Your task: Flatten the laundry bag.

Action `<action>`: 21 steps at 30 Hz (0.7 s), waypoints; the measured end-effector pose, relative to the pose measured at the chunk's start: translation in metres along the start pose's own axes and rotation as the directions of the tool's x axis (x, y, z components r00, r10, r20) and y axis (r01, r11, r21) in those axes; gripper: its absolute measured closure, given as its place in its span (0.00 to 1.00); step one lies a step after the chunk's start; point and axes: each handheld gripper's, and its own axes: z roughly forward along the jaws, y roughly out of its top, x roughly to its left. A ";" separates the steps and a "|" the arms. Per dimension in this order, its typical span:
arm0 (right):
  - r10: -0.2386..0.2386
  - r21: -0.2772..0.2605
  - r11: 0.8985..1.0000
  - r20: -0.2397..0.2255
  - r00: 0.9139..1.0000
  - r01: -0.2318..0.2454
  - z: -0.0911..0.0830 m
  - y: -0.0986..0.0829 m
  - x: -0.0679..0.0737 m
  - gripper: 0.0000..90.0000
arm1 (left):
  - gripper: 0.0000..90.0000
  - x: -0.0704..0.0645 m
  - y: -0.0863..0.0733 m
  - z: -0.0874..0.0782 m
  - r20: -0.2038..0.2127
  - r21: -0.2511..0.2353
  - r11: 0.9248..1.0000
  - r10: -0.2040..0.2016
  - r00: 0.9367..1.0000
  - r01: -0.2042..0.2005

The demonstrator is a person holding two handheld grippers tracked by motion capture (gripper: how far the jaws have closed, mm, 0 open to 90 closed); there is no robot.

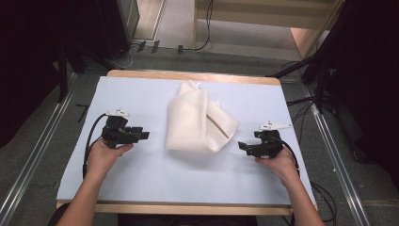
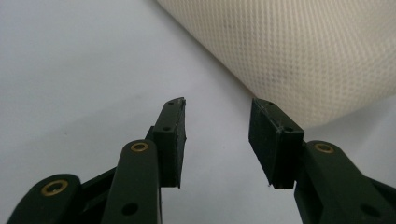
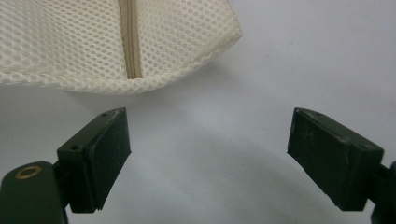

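A cream mesh bag (image 1: 197, 120) lies folded in the middle of the white table cover (image 1: 141, 179). My left gripper (image 1: 145, 135) rests to its left, open, with nothing between the jaws; in the left gripper view the bag (image 2: 299, 51) fills the upper right just beyond the gripper (image 2: 217, 135). On the bag's right side my right gripper (image 1: 241, 146) points at it, open wide and empty. The right gripper view has the bag's mesh (image 3: 84, 42) with a tan zipper (image 3: 130, 39) ahead of the gripper (image 3: 208, 156).
The table's wooden edge (image 1: 188, 208) runs along the front. Cables (image 1: 301, 101) and dark stands sit on the floor at the right and behind. A metal rail (image 1: 28, 165) runs along the floor on the left.
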 end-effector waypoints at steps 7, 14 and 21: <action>0.028 -0.016 0.999 0.010 1.000 -0.027 -0.005 -0.001 0.000 0.24 | 0.48 -0.002 -0.001 0.005 0.041 0.032 0.999 -0.019 0.999 0.018; 0.021 -0.025 0.999 0.028 0.999 -0.021 -0.007 -0.001 0.000 0.38 | 0.47 0.000 0.002 0.009 0.053 0.025 1.000 -0.010 0.999 0.009; 0.026 -0.029 0.999 0.004 1.000 -0.026 -0.011 -0.001 0.002 0.48 | 0.47 -0.003 0.005 0.010 0.067 0.016 1.000 -0.015 0.998 0.014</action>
